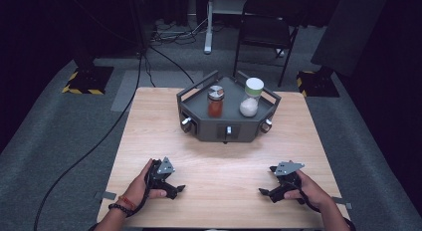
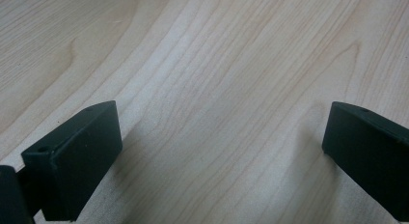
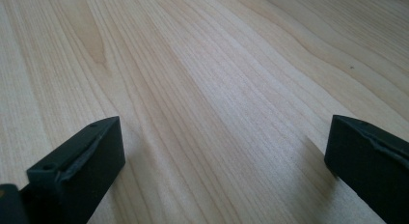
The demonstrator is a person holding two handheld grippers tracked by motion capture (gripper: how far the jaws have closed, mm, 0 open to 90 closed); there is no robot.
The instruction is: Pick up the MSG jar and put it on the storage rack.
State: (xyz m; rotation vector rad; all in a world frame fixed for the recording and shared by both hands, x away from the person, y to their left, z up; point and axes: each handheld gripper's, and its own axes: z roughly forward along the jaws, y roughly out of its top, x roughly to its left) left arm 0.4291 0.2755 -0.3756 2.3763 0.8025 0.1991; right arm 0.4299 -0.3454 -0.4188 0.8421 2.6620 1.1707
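The left tongs (image 1: 174, 188) rested near the front-left of the wooden counter (image 1: 224, 156), held in the person's left hand (image 1: 142, 183). Their jaws stood wide apart with bare wood grain between them, as the left gripper view showed. The right tongs (image 1: 266, 192) lay at the front-right in the right hand (image 1: 311, 188), tips pointing toward the middle of the counter. Their jaws also gaped wide, with nothing between them. The two tongs were well apart from each other.

A dark grey tray (image 1: 199, 129) sat at the far middle of the counter, well away from both tongs. On it stood a jar (image 1: 215, 102) of red contents at the left and a white-capped jar (image 1: 250, 97) of white grains at the right, both upright, near each other but not touching.
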